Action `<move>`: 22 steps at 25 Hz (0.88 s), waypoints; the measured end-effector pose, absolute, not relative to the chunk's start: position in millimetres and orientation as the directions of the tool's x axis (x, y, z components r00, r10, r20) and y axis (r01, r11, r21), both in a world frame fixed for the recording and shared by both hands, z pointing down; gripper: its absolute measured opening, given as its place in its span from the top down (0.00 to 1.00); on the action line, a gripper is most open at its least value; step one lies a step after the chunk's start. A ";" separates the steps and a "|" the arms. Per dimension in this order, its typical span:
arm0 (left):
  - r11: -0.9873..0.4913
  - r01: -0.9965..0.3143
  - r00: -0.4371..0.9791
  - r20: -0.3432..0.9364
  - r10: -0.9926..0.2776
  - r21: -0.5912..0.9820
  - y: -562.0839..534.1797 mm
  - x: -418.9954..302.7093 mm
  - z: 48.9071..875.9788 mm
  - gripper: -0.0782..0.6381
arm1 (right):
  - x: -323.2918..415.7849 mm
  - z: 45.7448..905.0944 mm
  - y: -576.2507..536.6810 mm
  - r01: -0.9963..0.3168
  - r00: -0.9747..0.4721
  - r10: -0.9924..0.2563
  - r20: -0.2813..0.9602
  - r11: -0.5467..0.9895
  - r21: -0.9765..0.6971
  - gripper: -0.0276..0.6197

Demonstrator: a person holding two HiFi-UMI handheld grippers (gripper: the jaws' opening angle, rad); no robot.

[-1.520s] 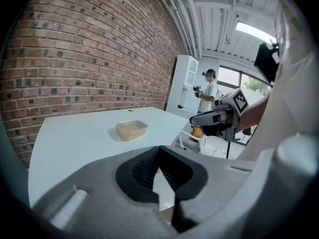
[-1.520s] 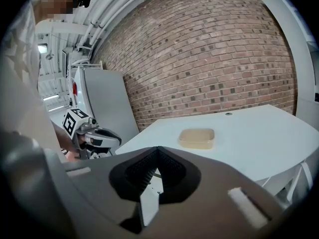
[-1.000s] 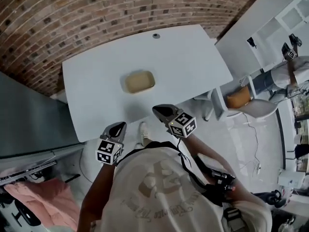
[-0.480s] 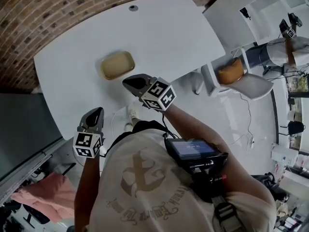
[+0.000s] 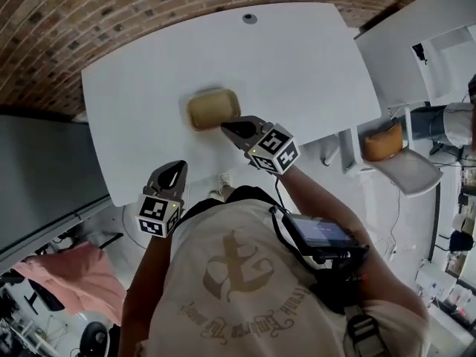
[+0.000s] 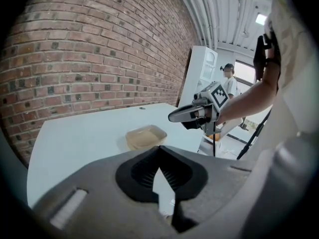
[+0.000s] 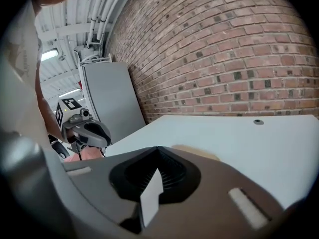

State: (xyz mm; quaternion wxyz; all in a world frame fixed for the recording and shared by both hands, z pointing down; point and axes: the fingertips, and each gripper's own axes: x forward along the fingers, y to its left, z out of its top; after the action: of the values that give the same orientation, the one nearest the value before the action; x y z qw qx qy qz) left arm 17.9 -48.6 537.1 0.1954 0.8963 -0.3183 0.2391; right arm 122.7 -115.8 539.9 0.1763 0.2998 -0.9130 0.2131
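Observation:
A shallow tan container (image 5: 213, 108) lies on the white table (image 5: 297, 58). My right gripper (image 5: 229, 126) hangs over the table's near part, its tip just at the container's near right corner, jaws shut with nothing between them. In the right gripper view the container (image 7: 199, 152) peeps out just behind the right gripper (image 7: 158, 149). My left gripper (image 5: 175, 171) is off the table's near edge, shut and empty. In the left gripper view, the left gripper (image 6: 159, 148) faces the container (image 6: 145, 137), with the right gripper (image 6: 178, 116) beside it.
A brick wall (image 5: 111, 13) runs behind the table. A grey panel (image 5: 37, 177) stands at the left, with pink cloth (image 5: 82, 274) below it. A white chair with an orange thing (image 5: 383, 143) is at the right. A person (image 6: 230, 82) stands far off by a white cabinet (image 6: 202, 73).
My right gripper has moved forward over the table, up to the container. The left gripper has stayed near the table's front edge. Both stay shut.

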 end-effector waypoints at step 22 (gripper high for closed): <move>-0.632 -0.743 0.626 0.564 -0.538 0.221 -75.8 -18.6 544.4 0.89 | 92.6 608.0 -123.4 -0.308 -0.605 -0.217 0.766 0.951 0.026 0.94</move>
State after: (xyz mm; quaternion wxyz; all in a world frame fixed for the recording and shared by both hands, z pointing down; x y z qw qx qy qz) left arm -18.6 -75.8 544.4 0.2229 0.8737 -0.3665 0.2294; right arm 92.6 -123.4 608.0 0.4193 0.1467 -0.8943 0.0541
